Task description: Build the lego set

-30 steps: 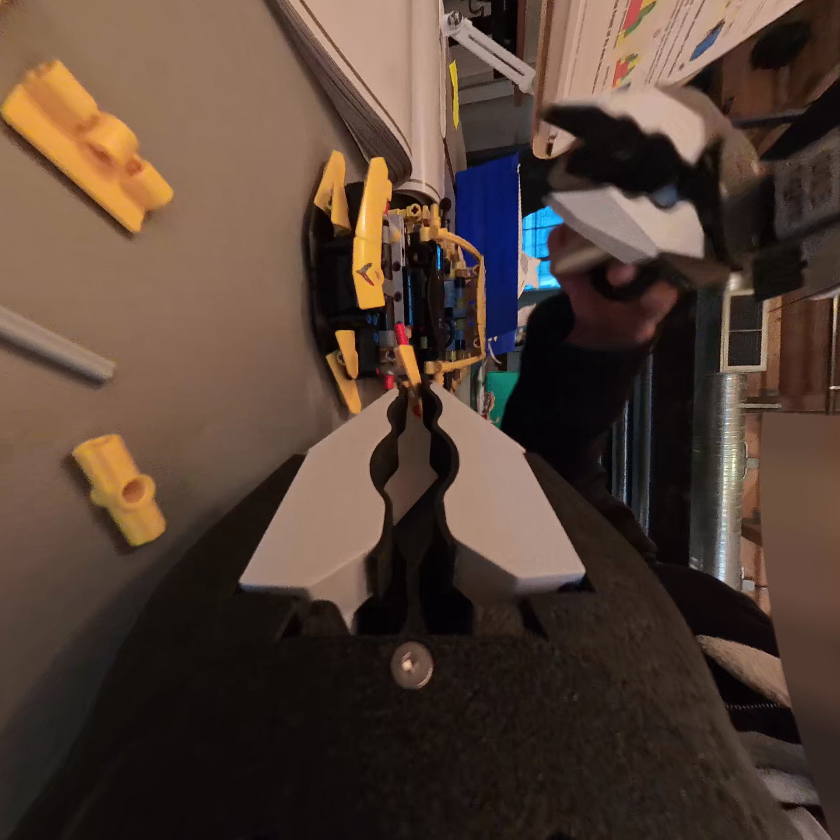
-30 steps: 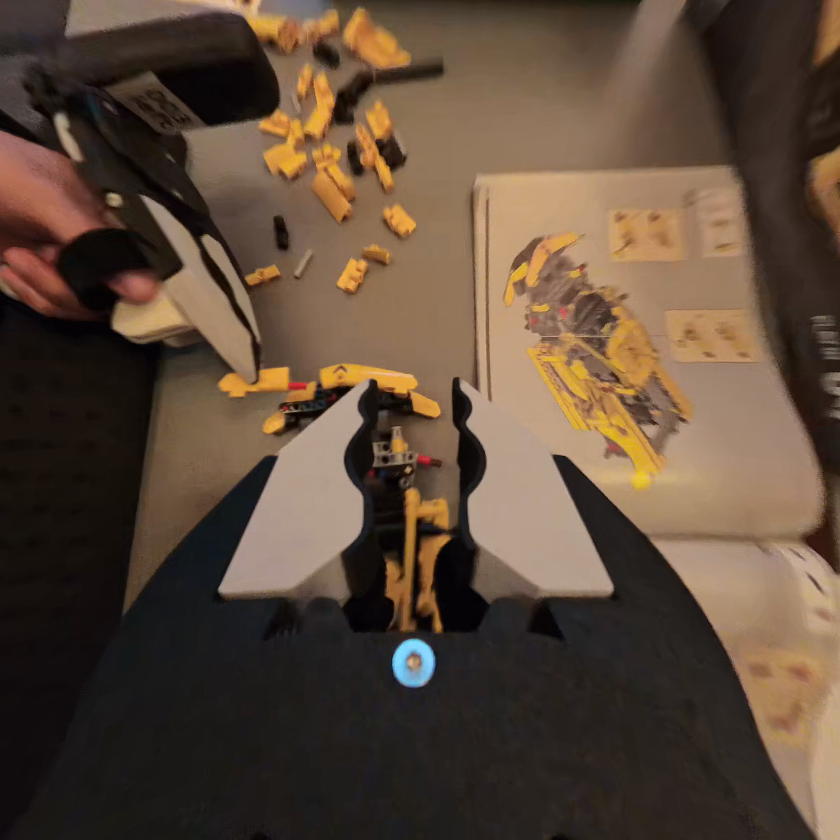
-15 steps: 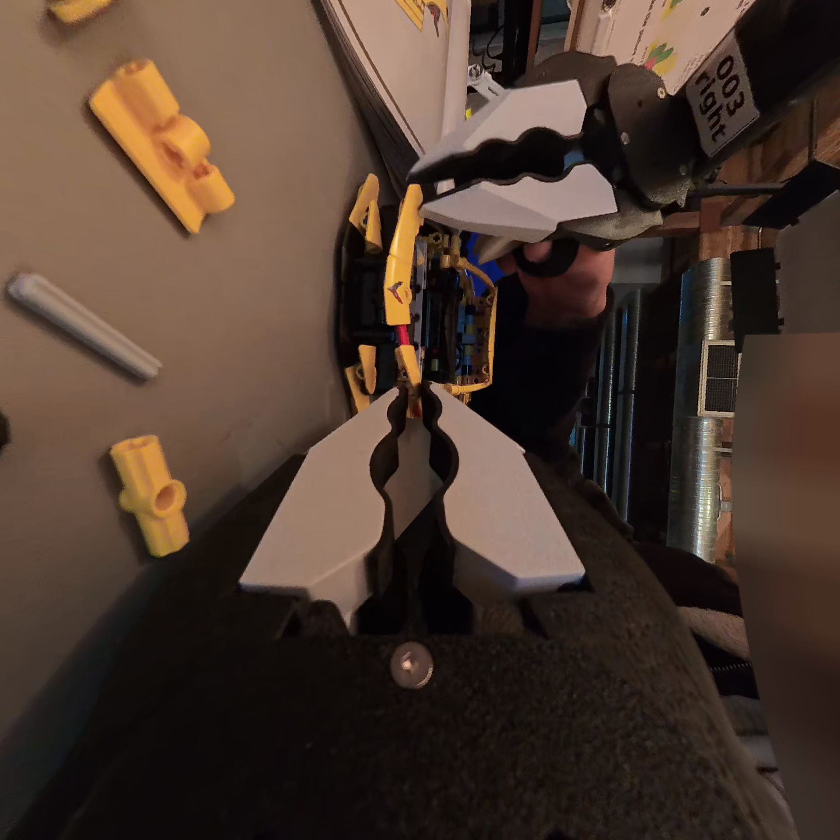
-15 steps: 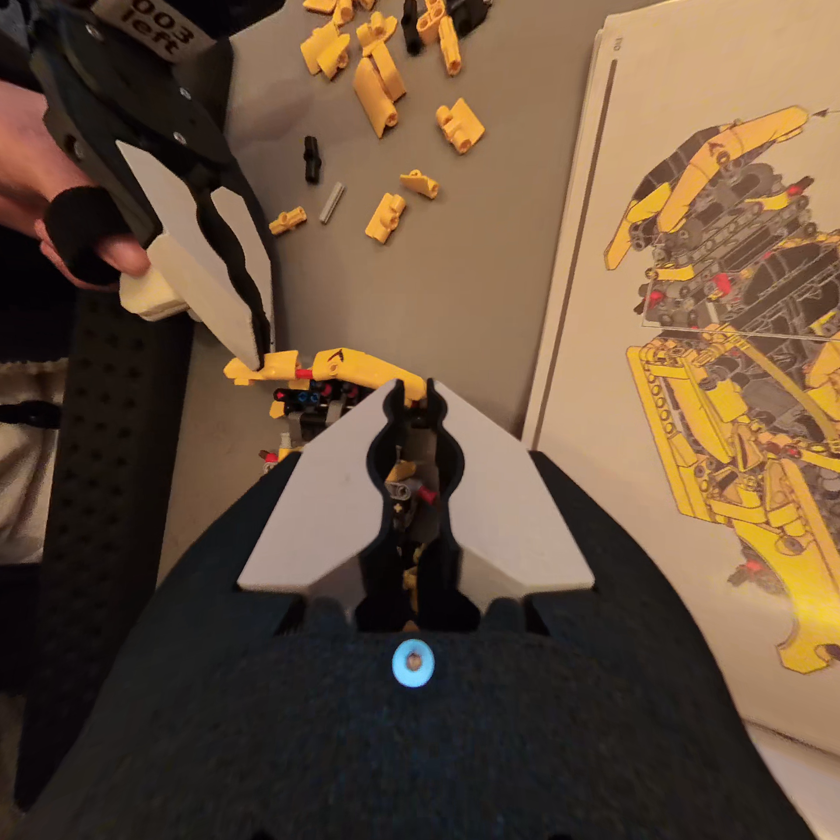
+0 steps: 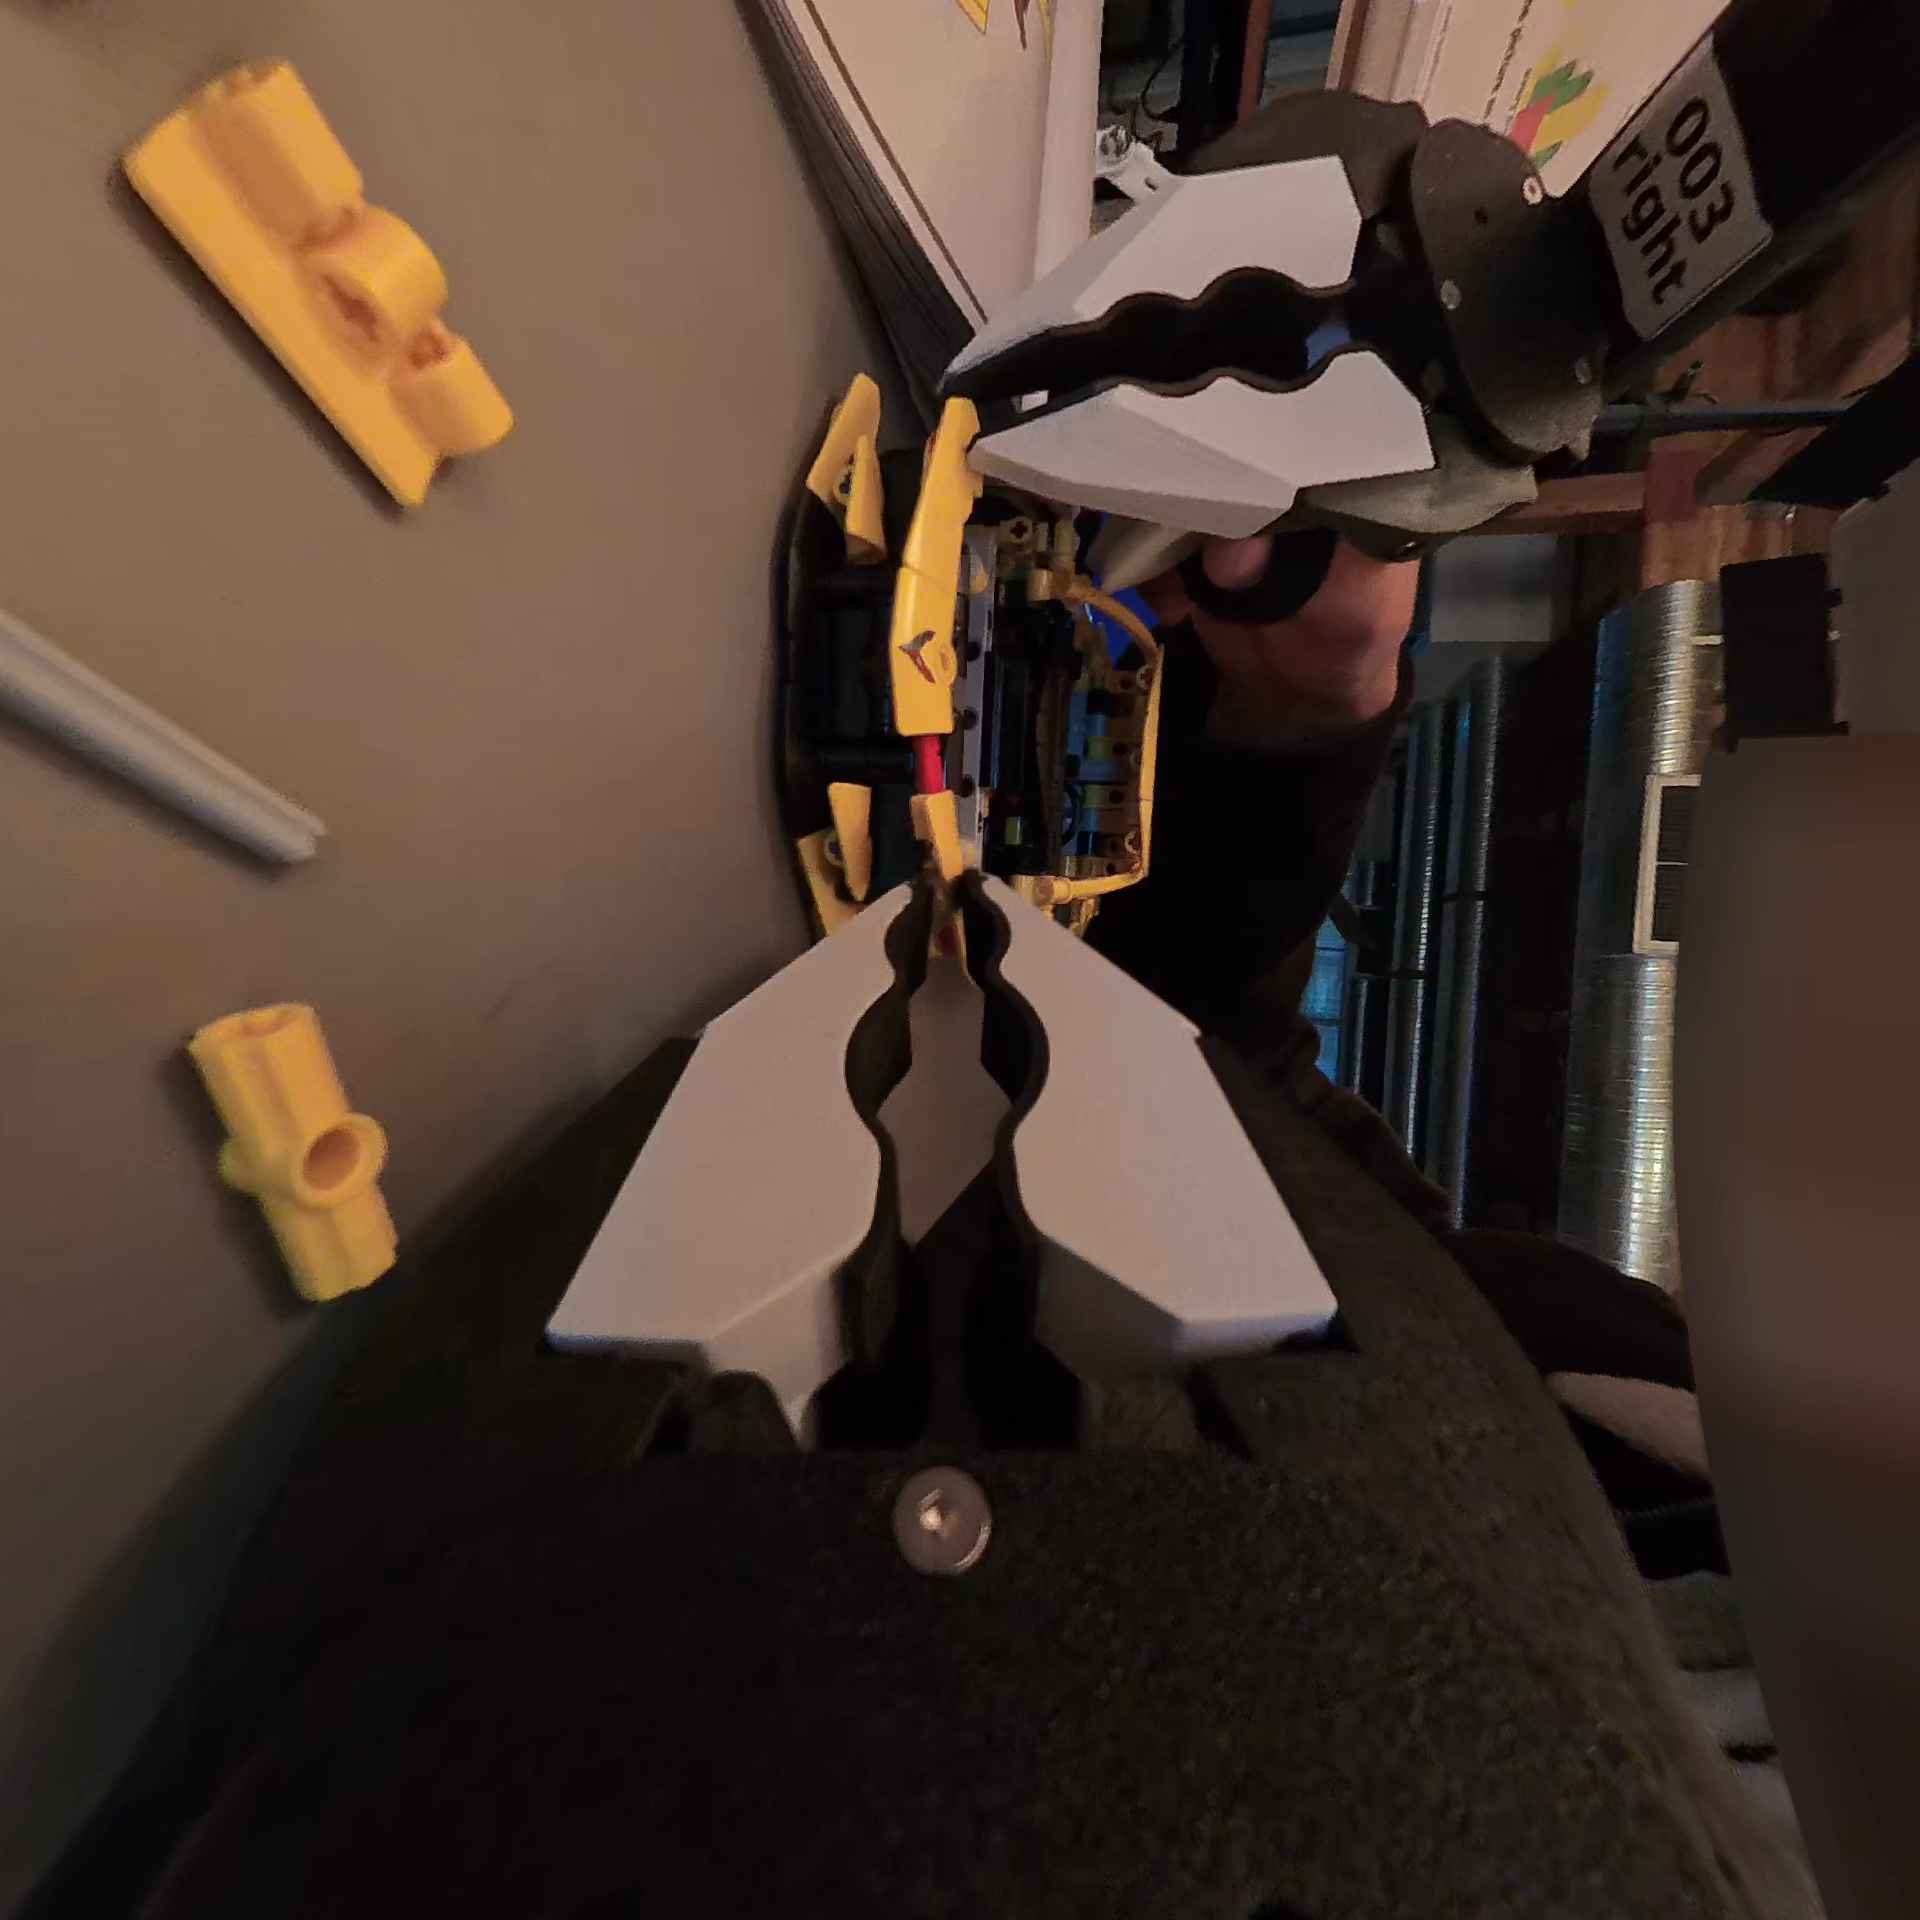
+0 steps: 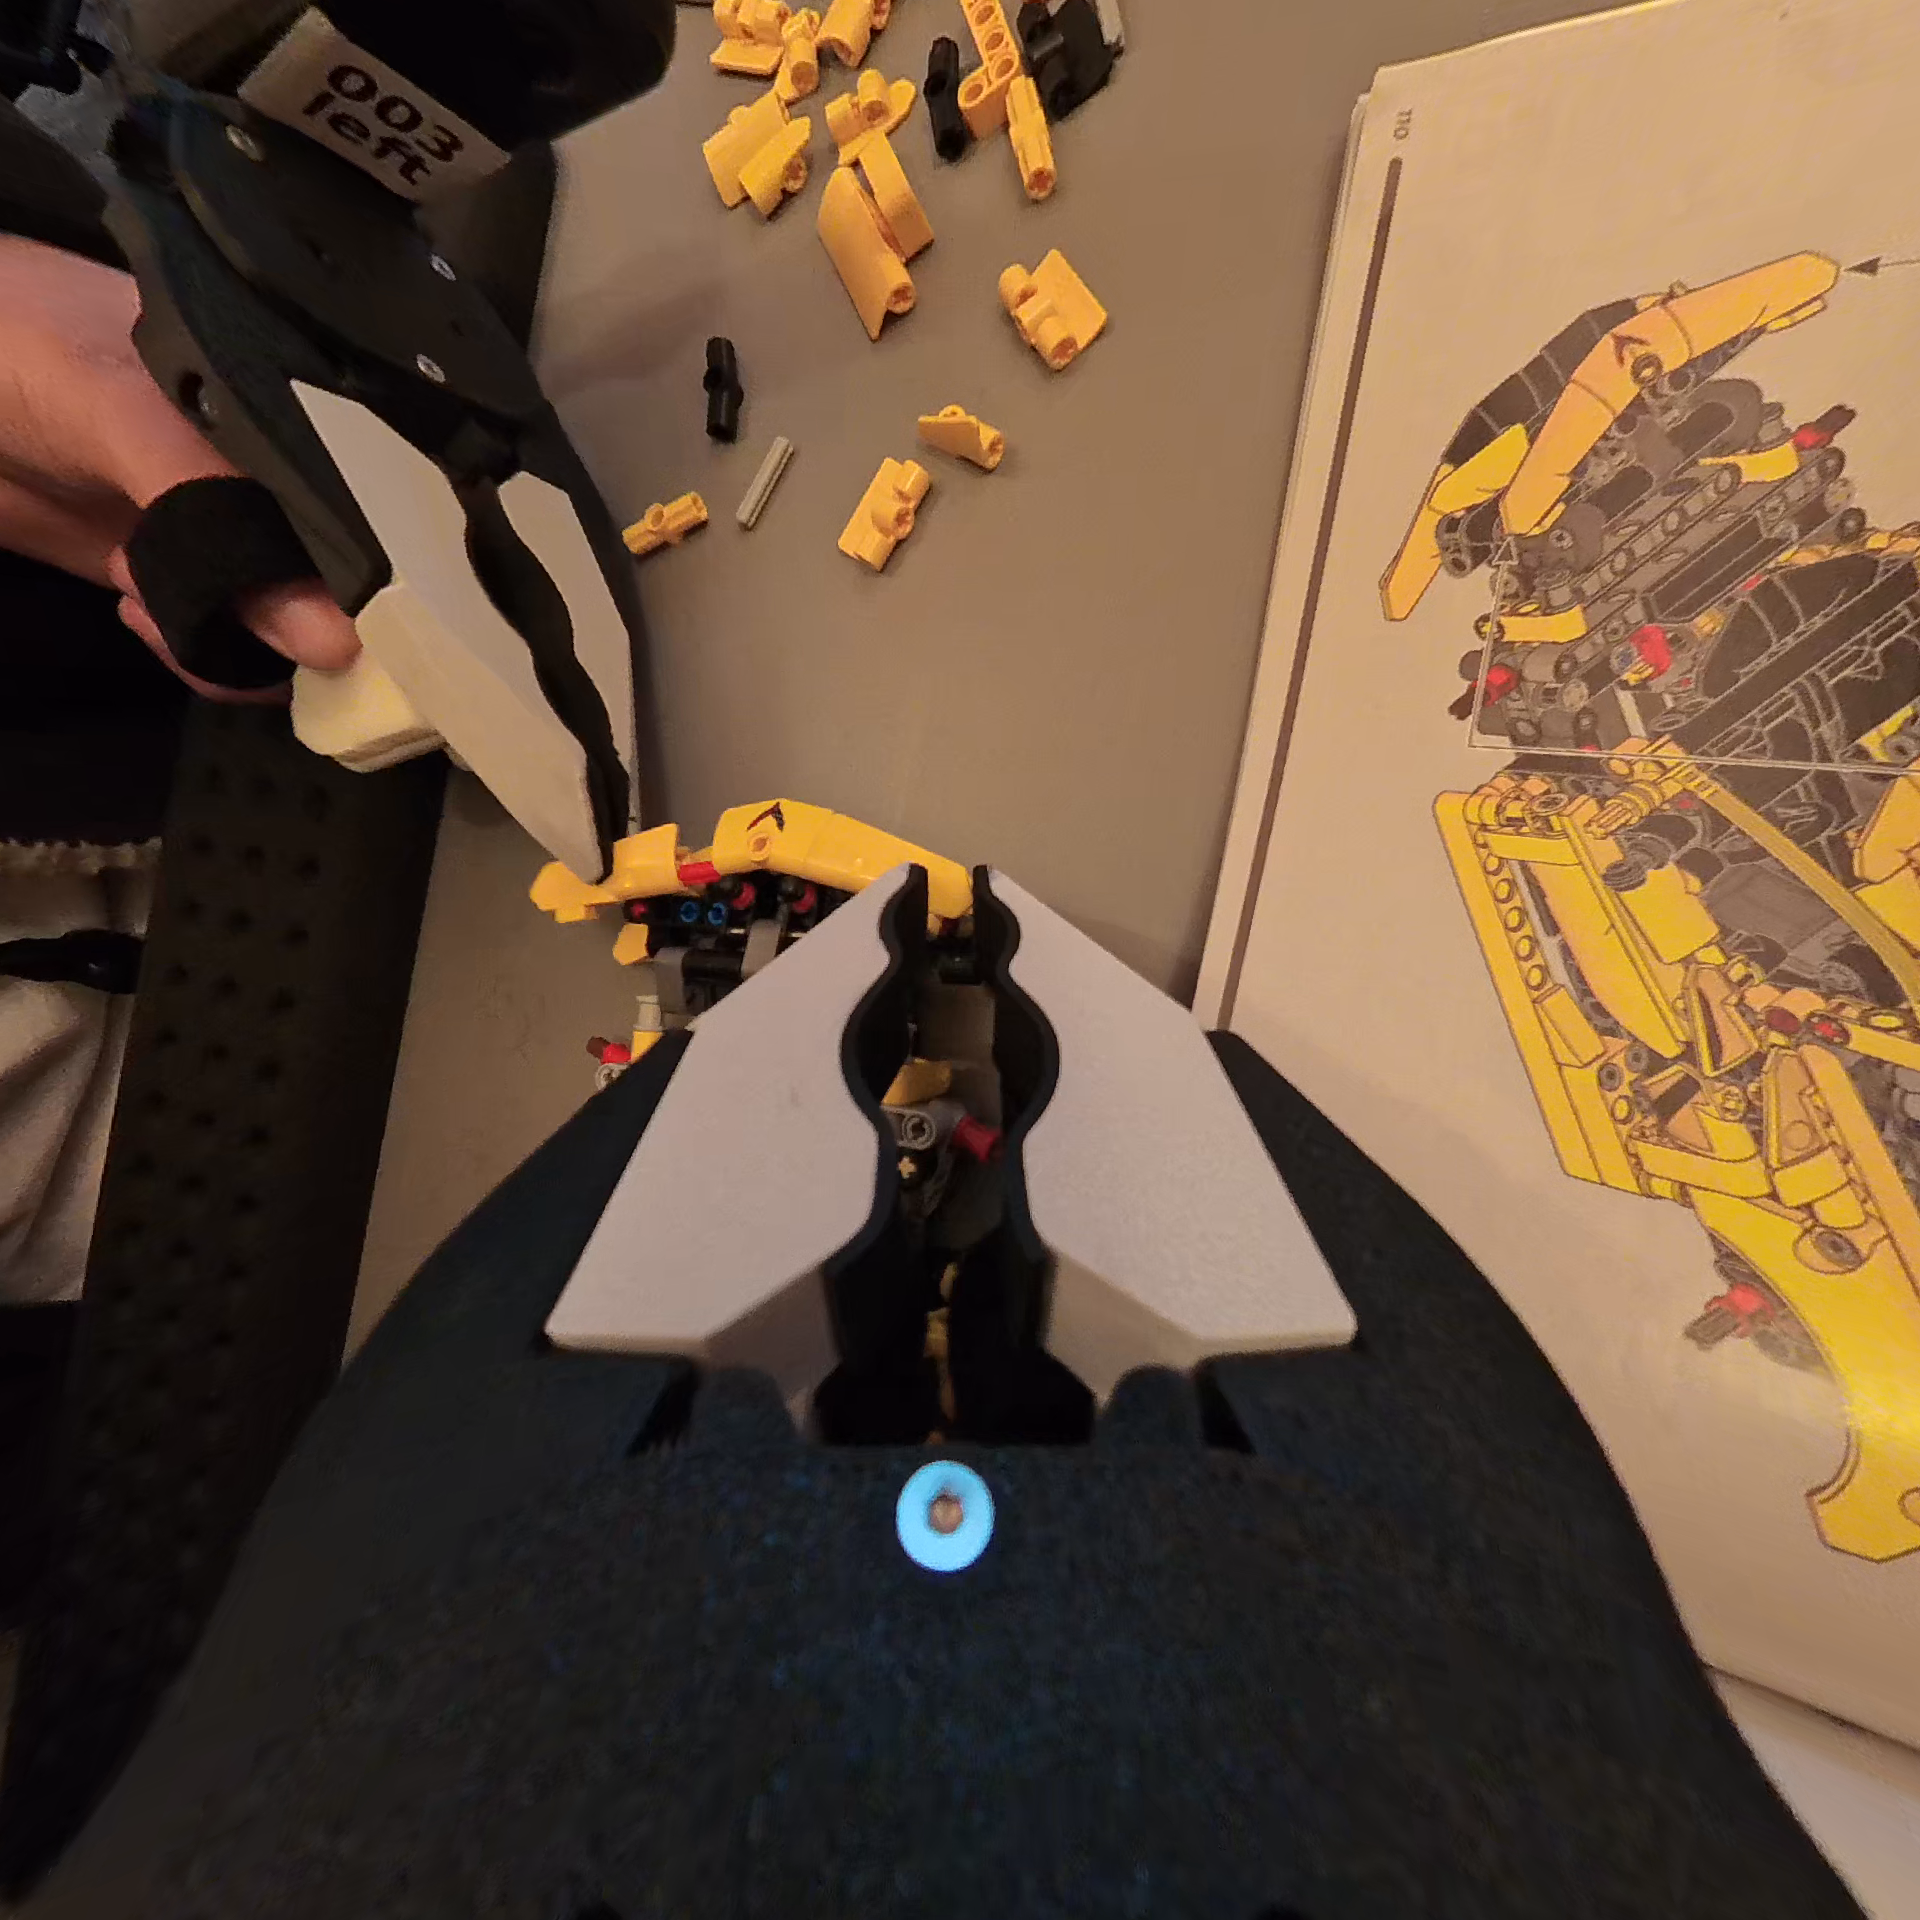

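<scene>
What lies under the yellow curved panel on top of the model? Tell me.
Under the yellow curved panel sit a red axle, blue pins and black and grey beams; deeper parts are hidden by the right gripper.

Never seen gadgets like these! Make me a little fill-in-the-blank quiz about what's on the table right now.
1. Both grippers pinch the same half-built ____ and black lego model.
2. The left gripper holds one end of the model's curved panel; the ____ gripper holds the other end.
3. The open instruction booklet lies to the ____ of the model in the right wrist view.
4. The loose gray axle lies among pieces that are mostly ____.

Missing words: yellow; right; right; yellow
</scene>
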